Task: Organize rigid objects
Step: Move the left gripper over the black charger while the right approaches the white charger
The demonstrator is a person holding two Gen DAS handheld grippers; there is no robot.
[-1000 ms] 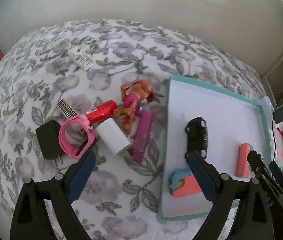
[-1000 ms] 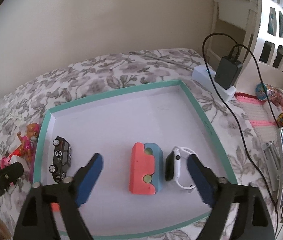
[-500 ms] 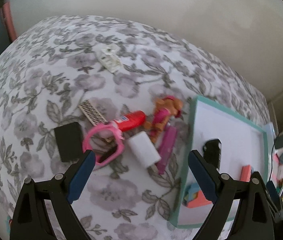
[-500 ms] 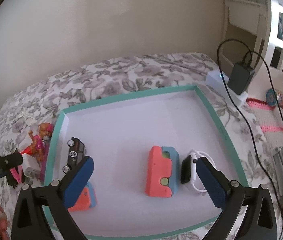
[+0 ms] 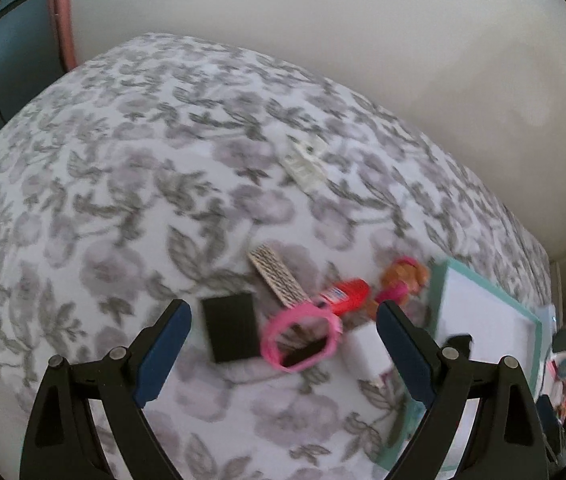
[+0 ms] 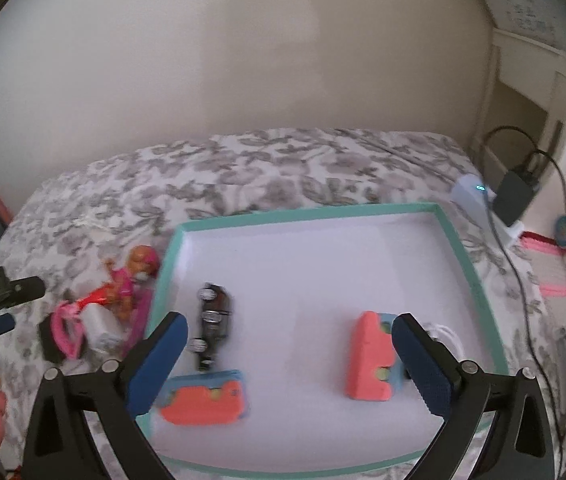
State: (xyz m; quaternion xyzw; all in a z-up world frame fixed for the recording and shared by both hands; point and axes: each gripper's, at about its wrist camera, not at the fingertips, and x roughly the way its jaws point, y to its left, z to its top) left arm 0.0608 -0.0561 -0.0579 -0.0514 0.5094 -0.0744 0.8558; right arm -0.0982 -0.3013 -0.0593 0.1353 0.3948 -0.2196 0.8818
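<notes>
No text can be read with any certainty; the red tube (image 5: 345, 291) carries a small blue-and-white label, perhaps a brand mark, too blurred to make out; faint lettering on the white furniture panel (image 6: 531, 14) is equally illegible.

Toy car (image 6: 214, 325) + two blocks (image 6: 369, 358) in tray (image 6: 473, 264), clutter pile on bedspread (image 5: 131, 184) left of tray.

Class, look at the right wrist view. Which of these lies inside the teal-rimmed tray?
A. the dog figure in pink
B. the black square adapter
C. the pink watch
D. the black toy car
D: the black toy car lies on the white floor of the tray, near its left wall, while the pink watch, dog figure and black adapter lie on the floral bedspread outside it.
</notes>
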